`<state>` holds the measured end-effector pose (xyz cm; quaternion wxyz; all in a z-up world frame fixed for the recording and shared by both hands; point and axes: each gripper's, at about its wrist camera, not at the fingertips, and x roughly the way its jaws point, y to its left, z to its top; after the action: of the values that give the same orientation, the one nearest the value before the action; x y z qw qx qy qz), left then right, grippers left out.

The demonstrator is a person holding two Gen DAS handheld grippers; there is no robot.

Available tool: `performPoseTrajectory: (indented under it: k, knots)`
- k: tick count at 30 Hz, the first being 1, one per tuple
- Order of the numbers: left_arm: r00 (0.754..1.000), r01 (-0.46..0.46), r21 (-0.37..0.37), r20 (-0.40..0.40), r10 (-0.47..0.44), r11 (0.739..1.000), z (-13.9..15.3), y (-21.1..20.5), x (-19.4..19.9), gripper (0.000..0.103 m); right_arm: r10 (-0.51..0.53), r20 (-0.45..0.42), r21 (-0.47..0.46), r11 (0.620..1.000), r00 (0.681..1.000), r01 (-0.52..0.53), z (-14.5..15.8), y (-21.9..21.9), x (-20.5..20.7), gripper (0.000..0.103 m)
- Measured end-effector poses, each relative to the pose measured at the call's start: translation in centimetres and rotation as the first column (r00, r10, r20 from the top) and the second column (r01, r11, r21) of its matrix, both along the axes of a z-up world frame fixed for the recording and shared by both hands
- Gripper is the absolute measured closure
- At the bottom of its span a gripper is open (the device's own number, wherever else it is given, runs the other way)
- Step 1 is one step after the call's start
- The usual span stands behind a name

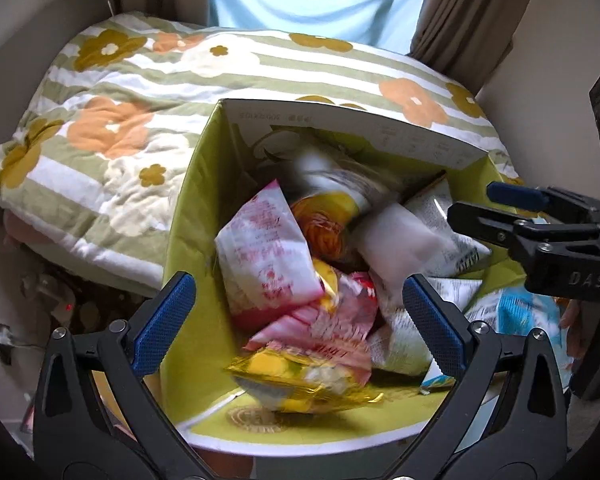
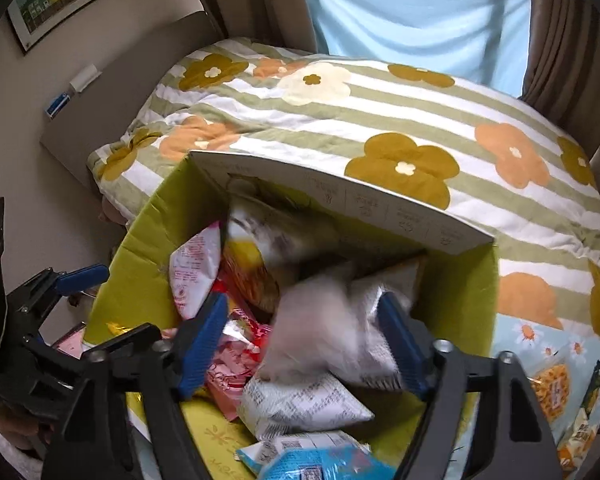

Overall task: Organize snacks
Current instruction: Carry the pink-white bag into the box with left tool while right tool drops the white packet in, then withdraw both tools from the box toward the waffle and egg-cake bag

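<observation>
The left hand-held gripper [image 1: 300, 312] hangs wide open and empty above the green cardboard box [image 1: 188, 216] of snack packets [image 1: 268, 256]. At three o'clock, the right hand-held gripper [image 2: 304, 344] also gapes, nothing gripped; a blurred white packet [image 2: 320, 332] lies between its fingers. The box sits against the floral quilt [image 2: 380, 120] on the bed.

Both wrist views close above box [image 1: 204, 184], angled down; share snack pile, bed [image 2: 380, 100].

The letters "DAS" stand on the black right claw [image 1: 470, 208]. Print on the box flap [image 1: 340, 124] and snack packets is too blurred to read.
</observation>
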<state>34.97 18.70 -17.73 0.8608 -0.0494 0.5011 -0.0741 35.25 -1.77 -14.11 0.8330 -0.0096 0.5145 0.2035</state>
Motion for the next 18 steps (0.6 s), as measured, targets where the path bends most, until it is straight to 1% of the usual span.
performPoseTrajectory:
  k: [7,18]
  knots:
    - [1.000,0.002,0.016,-0.014,-0.002,1.000,-0.4,-0.5,-0.3,0.000,-0.009,0.001,0.002,1.000,1.000,0.009,0.2,-0.4,-0.8,0.025]
    - [1.000,0.018,0.031,0.022,-0.019,0.999,0.7,-1.0,-0.6,0.000,-0.028,0.041,0.016,0.999,0.999,0.027,1.8,-1.3,-1.7,0.025]
